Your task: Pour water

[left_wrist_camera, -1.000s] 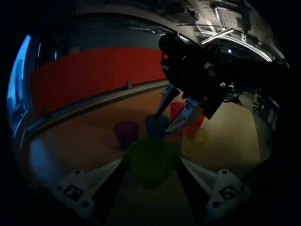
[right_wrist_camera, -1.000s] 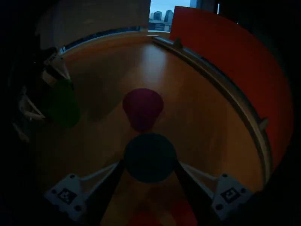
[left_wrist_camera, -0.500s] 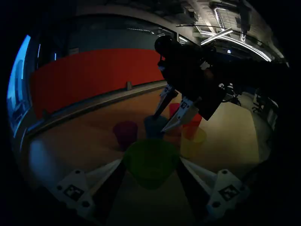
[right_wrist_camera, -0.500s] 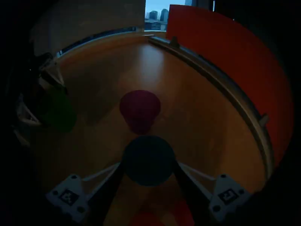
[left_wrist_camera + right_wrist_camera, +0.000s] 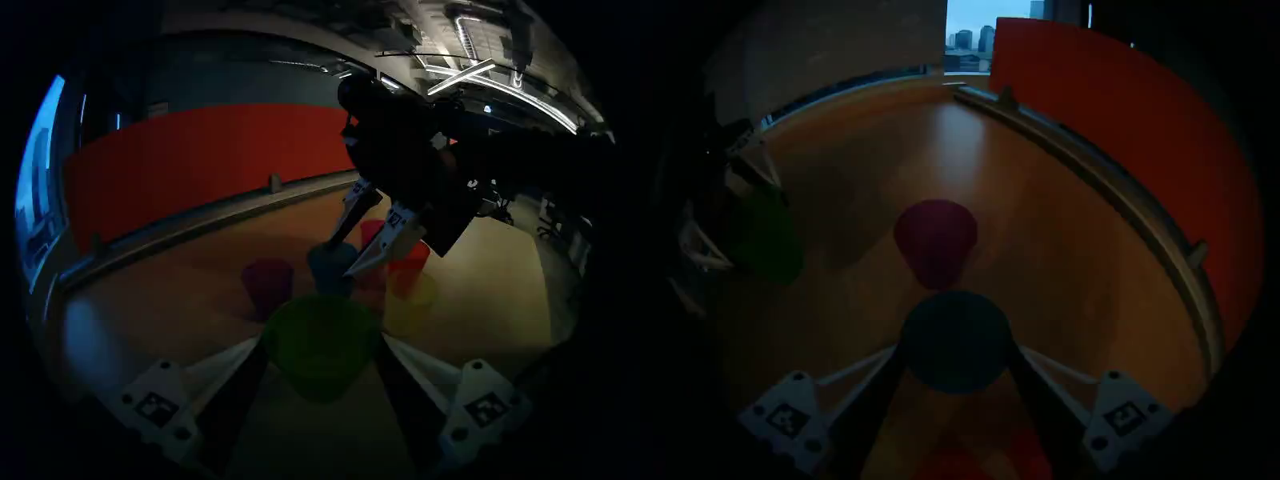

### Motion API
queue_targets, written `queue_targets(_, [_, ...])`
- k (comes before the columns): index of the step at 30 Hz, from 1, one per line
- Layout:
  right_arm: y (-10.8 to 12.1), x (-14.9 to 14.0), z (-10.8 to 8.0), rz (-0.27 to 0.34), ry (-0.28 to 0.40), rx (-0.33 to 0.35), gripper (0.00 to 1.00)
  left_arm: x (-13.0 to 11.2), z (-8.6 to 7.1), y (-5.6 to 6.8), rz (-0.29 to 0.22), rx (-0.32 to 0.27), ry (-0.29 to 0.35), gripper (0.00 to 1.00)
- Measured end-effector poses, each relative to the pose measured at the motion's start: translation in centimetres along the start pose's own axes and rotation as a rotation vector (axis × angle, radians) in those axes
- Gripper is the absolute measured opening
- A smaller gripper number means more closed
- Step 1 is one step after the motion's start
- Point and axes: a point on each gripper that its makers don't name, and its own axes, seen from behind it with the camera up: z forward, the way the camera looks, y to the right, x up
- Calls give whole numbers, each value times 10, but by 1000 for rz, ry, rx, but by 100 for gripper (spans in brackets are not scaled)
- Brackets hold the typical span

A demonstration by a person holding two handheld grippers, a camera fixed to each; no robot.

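At the bottom middle of the left gripper view, the left tool (image 5: 321, 342) holds a green plastic cup (image 5: 320, 364) snugly. Low in the right gripper view, the right tool (image 5: 957, 350) grips a dark blue plastic cup (image 5: 956, 332). Farther up, a purple plastic cup (image 5: 934, 240) stands on the brown wooden table (image 5: 1056, 264). Almost nothing has moved since a moment ago. Neither held cup has tipped, so I think pouring has not begun.

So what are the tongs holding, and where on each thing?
Left tongs grip the green plastic cup, right tongs the dark blue plastic cup, each across opposite sides of its upper wall.
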Motion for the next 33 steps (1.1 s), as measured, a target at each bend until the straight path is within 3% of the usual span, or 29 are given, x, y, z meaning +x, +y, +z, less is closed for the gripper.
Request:
queue_targets(12, [1, 20, -27, 28, 109, -17, 91, 10, -2, 4, 5, 10, 8, 88])
queue_targets(24, [1, 34, -76, 59, 237, -38, 91, 19, -8, 7, -23, 15, 17, 88])
queue_targets(33, [-6, 44, -110, 59, 347, -57, 91, 26, -13, 14, -12, 12, 22, 88])
